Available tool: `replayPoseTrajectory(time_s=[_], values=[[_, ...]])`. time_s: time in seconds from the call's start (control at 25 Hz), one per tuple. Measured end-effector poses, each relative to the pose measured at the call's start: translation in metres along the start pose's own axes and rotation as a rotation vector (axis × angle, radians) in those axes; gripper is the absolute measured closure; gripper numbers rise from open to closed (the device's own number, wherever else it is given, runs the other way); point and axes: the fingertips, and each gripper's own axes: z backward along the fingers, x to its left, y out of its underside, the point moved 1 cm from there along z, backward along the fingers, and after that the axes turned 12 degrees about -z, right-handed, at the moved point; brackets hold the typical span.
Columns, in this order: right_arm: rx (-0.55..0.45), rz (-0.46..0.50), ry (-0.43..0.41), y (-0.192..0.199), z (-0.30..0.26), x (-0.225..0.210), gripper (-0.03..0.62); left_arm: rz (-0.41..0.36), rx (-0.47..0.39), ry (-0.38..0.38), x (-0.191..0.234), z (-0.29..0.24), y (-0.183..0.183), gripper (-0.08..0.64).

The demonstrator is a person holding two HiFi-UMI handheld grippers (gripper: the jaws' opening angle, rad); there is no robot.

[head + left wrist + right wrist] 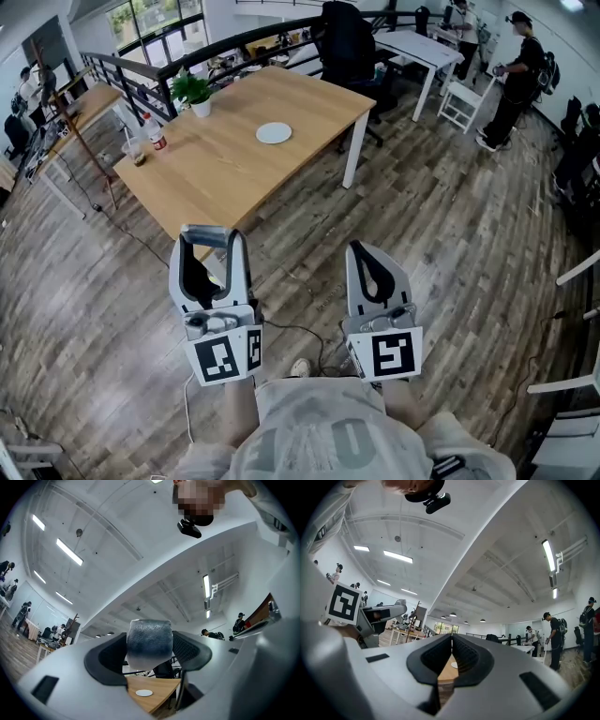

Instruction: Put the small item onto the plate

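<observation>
While our left gripper [207, 240] is clamped on the item [149, 641], a grey-blue, fuzzy-looking block with a paler lower edge that fills the gap between the pads and stands proud of their tips, our right gripper [364, 253] has its jaws pressed together on nothing. Seen from the left jaws, the item is about as wide as it is tall, so we can name no long axis. Ahead of the left jaws and below their line lies the plate [274, 133], white, round and bare, on the table [225, 173], well apart from both grippers. We judge that the left gripper must carry the item forward, then lower it over the plate.
</observation>
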Motion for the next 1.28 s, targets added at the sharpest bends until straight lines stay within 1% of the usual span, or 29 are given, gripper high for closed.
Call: replayPoseTrajectory(time_s=[0.12,0.28,0.44,0.6,0.72,0.96,1.08,1.2,1.28], values=[[0.006,0.006,0.017,0.003,-0.010,0.002,0.574,0.015,-0.002,0.002,0.015,-0.011,0.010,0.252],[-0.029,0.003,0.048,-0.003,-0.019,0.007,0.574,0.038,-0.001,0.008,0.028,-0.023,0.020,0.252],[-0.025,0.013,0.067,0.000,-0.024,-0.006,0.574,0.039,-0.001,0.032,0.021,-0.036,0.027,0.252],[-0.031,-0.004,0.084,-0.006,-0.049,-0.028,0.574,0.032,0.004,0.051,0.009,-0.061,0.031,0.252],[-0.032,0.018,0.068,0.001,-0.058,-0.030,0.574,0.032,0.002,0.057,0.008,-0.066,0.039,0.252],[-0.058,-0.014,0.034,0.015,-0.085,-0.035,0.574,0.013,-0.013,0.061,0.005,-0.077,0.050,0.252],[-0.057,-0.023,0.004,0.027,-0.114,-0.046,0.574,0.008,-0.002,0.046,0.001,-0.095,0.068,0.252],[-0.043,-0.046,-0.027,0.040,-0.148,-0.059,0.574,-0.009,0.025,0.038,-0.004,-0.121,0.089,0.252],[-0.041,-0.050,-0.041,0.045,-0.172,-0.071,0.574,-0.019,0.028,0.033,-0.007,-0.141,0.098,0.252]])
